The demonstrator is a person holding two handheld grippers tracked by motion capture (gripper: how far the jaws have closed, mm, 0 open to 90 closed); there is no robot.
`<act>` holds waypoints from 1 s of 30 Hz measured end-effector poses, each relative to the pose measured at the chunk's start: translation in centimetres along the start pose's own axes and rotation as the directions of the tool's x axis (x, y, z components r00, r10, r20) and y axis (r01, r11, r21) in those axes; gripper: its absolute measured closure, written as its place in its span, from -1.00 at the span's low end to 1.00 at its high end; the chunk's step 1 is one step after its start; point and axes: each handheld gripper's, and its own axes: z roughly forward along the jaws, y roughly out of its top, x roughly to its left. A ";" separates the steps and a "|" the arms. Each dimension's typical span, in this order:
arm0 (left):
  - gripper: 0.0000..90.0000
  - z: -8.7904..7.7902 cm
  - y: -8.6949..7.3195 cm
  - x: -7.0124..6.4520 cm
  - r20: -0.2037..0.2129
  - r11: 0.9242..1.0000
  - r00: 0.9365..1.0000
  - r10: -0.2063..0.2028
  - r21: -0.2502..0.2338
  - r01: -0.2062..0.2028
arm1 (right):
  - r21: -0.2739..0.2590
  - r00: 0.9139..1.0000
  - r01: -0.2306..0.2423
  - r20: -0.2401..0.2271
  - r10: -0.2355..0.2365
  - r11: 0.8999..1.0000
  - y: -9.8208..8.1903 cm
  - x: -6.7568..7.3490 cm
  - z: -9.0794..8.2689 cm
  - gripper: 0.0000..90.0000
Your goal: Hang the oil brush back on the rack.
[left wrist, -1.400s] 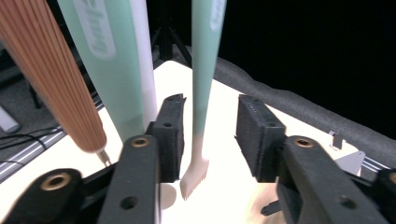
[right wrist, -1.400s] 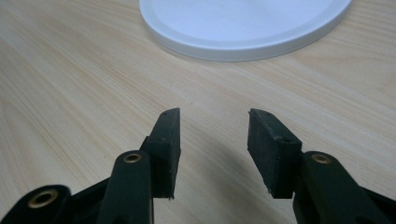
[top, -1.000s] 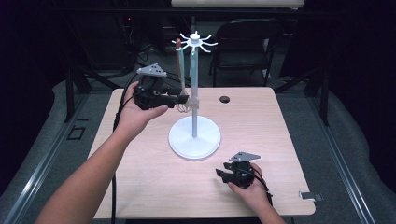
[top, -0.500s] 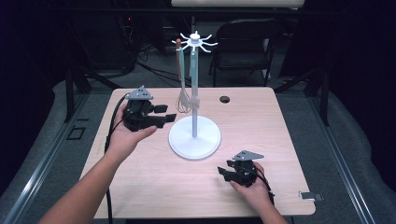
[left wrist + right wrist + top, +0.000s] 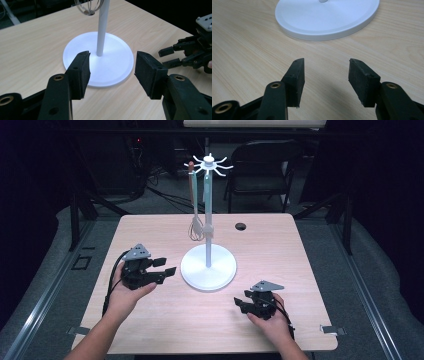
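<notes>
While both hands rest low over the near half of the counter [image 5: 165, 330], each pair of tongs stands wide apart with nothing between its pads, and both have just been opening. Nearest the front edge, the right tongs [image 5: 241, 304] sit close above the wood, aimed toward the left side; in the right gripper view [image 5: 325, 75] bare wood shows between the pads, with the stand's rim just beyond. Open wood runs from there to the right edge and the front right corner. Farther in and to the left, the left tongs [image 5: 166, 267] point at the white stand [image 5: 208, 268], tips just short of its round base; in the left gripper view [image 5: 112, 70] the base and pole lie between the spread pads but apart from them. That stand sits near the counter's middle, well clear of every edge. From the hooks on its top hang a whisk [image 5: 196, 227] and, touching it as far as the high view lets one judge, a pale utensil [image 5: 207, 207]. Behind the stand, a small dark hole [image 5: 241, 226] lies near the far edge, amid bare wood.
</notes>
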 end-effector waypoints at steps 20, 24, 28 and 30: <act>-0.02 0.7 -9.7 1.5 -0.097 0.987 0.985 -0.144 0.051 0.150 | -0.005 1.000 0.007 0.013 -0.007 1.000 0.0 0.0 0.1 0.02; -0.03 0.7 -10.6 1.8 -0.111 0.986 0.981 -0.157 0.041 0.163 | -0.004 1.000 0.010 0.015 -0.010 1.000 0.0 0.0 0.1 0.01; -0.03 1.0 -11.2 2.0 -0.142 0.987 0.979 -0.147 0.044 0.155 | -0.013 1.000 0.008 0.014 -0.008 1.000 -0.1 0.0 0.2 0.00; -0.03 1.2 -11.5 2.0 -0.142 0.987 0.979 -0.148 0.048 0.156 | -0.011 1.000 0.013 0.016 -0.013 1.000 -0.1 0.0 0.2 0.00</act>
